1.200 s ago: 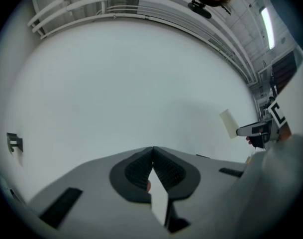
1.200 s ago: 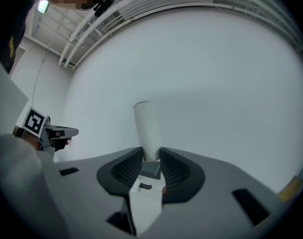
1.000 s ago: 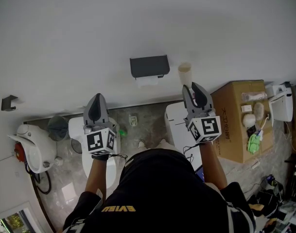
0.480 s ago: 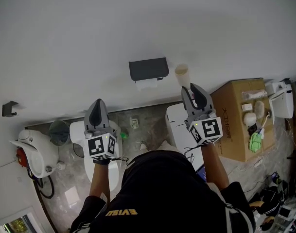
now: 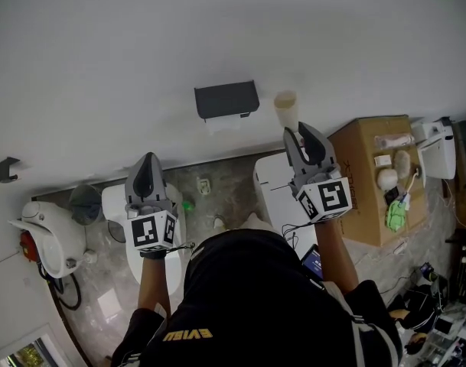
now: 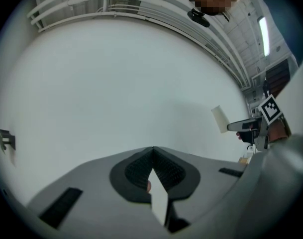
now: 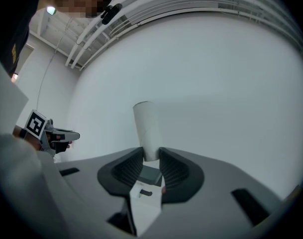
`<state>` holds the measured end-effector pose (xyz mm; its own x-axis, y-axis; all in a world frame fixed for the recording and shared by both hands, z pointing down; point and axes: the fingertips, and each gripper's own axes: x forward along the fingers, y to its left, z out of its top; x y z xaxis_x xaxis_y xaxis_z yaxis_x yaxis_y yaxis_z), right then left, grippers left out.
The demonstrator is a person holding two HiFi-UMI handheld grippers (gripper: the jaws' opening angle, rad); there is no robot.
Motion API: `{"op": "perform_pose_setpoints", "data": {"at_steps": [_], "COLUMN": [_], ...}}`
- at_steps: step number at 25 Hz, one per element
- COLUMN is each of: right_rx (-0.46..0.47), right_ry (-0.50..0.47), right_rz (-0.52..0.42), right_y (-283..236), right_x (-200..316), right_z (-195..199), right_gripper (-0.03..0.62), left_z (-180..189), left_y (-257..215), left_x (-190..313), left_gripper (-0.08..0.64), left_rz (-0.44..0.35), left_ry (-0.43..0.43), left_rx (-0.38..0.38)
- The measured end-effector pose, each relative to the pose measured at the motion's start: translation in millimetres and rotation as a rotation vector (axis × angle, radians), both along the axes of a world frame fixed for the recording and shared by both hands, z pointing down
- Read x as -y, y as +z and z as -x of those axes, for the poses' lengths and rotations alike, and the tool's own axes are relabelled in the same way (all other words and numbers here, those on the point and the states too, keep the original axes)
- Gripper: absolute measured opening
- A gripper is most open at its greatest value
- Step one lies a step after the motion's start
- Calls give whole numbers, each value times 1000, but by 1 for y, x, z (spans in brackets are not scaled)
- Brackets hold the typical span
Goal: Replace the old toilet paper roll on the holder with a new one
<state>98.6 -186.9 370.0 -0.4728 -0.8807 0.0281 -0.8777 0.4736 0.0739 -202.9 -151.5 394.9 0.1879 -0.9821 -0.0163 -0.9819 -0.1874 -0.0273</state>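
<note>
Gripping the bare cardboard tube [image 7: 147,128] by its lower end, the right gripper [image 7: 150,159] has its jaws only a little apart, pads pressed on both sides, and the tube sticks up out of them against the white wall [image 7: 231,83]. From the head view that tube [image 5: 286,110] sits just right of the dark holder [image 5: 226,99] on the wall, not touching it, with white paper [image 5: 223,123] showing under the holder. Over on the other side, the left gripper [image 6: 152,151] is clenched tight with nothing in it.
</note>
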Motion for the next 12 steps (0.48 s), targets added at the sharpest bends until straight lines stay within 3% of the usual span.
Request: {"op": "perform_pose_setpoints", "data": {"at_steps": [12], "right_rx": [-31], "right_ry": [-16], "right_rz": [-25], "right_y": [-8], "right_x": [-3], "right_z": [4], "right_gripper": [107], "left_z": [-1], "left_y": [6], "left_x": [-11], "left_gripper": [11], "left_rz": [18], "left_ry": [28], "left_rx": [-12]}}
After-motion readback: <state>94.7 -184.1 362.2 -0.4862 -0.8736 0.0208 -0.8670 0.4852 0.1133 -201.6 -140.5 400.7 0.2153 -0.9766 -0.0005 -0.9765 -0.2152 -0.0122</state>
